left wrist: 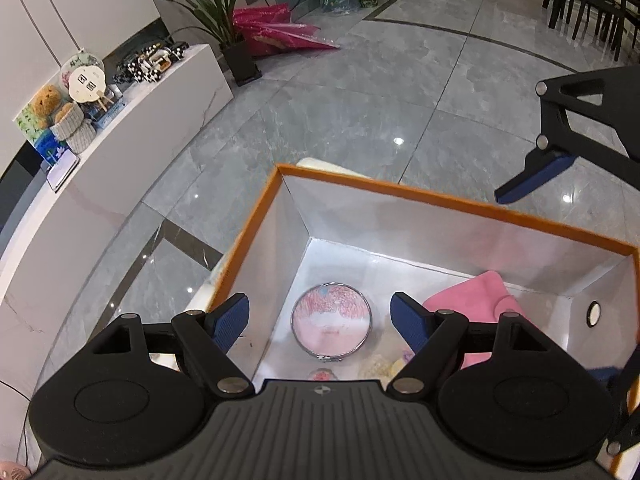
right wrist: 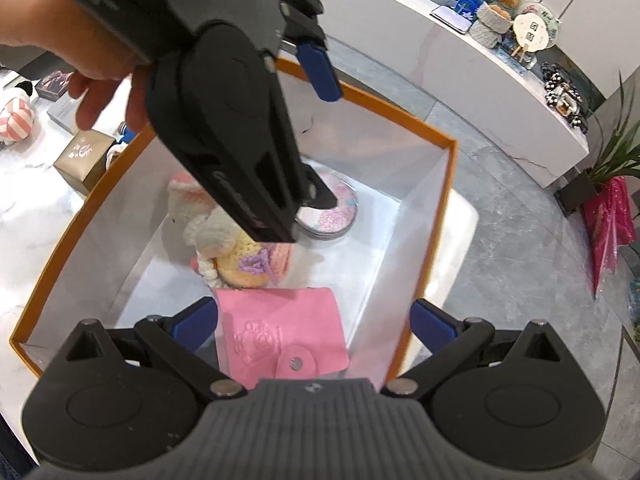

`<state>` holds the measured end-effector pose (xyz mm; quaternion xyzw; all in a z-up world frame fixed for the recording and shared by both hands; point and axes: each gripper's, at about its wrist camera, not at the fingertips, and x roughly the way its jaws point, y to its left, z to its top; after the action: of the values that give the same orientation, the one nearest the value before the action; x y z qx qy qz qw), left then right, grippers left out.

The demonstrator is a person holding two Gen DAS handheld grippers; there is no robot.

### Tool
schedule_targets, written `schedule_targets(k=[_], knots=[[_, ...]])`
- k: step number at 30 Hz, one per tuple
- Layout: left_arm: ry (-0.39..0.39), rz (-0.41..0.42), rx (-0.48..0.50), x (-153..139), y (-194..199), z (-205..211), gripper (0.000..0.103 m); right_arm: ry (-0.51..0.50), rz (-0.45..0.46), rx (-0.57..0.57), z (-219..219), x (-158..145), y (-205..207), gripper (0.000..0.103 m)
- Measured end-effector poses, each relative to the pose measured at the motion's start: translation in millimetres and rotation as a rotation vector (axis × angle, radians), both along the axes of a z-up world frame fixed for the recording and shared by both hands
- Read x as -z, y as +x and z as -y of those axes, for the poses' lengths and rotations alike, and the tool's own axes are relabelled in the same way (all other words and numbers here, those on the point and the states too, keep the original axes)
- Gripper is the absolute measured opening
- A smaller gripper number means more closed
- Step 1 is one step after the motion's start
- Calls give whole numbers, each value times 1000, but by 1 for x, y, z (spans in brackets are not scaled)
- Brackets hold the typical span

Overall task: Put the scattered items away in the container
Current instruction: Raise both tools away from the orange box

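Observation:
An orange-rimmed white box (left wrist: 460, 204) (right wrist: 440, 224) stands on a marble table. Inside lie a round pink tin (left wrist: 331, 327) (right wrist: 338, 210), a pink wallet (right wrist: 280, 332) (left wrist: 476, 296) and a crocheted doll (right wrist: 228, 248). My left gripper (left wrist: 320, 322) is open and empty above the tin; it shows in the right wrist view (right wrist: 320, 128) over the box. My right gripper (right wrist: 314, 322) is open and empty above the wallet. One blue fingertip (left wrist: 532, 178) of it shows in the left wrist view beyond the box's far wall.
On the table left of the box are a brown gift box (right wrist: 84, 158), a dark box (right wrist: 54, 80) and a striped plush (right wrist: 14, 118). A white counter with toys (left wrist: 120, 120), a potted plant (left wrist: 236, 52) and grey tile floor (left wrist: 400, 80) lie beyond.

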<state>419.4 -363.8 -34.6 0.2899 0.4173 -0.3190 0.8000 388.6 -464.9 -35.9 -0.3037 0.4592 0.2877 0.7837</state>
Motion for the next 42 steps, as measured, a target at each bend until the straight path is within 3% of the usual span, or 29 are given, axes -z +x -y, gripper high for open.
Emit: schedule_targets(k=[9,20,32,42], knots=[[-17,56,21,-39,-22,-18,92,-42,58,21,4,-33,-4,103],[-53,171,0,-109,-58,-67,92,-71,157,1,-20,-90,-29,103],[-131,310,-67,-186,-108,-165,92,-76,283,-100,-83,-158,-67,103],[-180,364,-175,-200,-156,-275,92,-47,333,-204,-146,-181,-98,103]])
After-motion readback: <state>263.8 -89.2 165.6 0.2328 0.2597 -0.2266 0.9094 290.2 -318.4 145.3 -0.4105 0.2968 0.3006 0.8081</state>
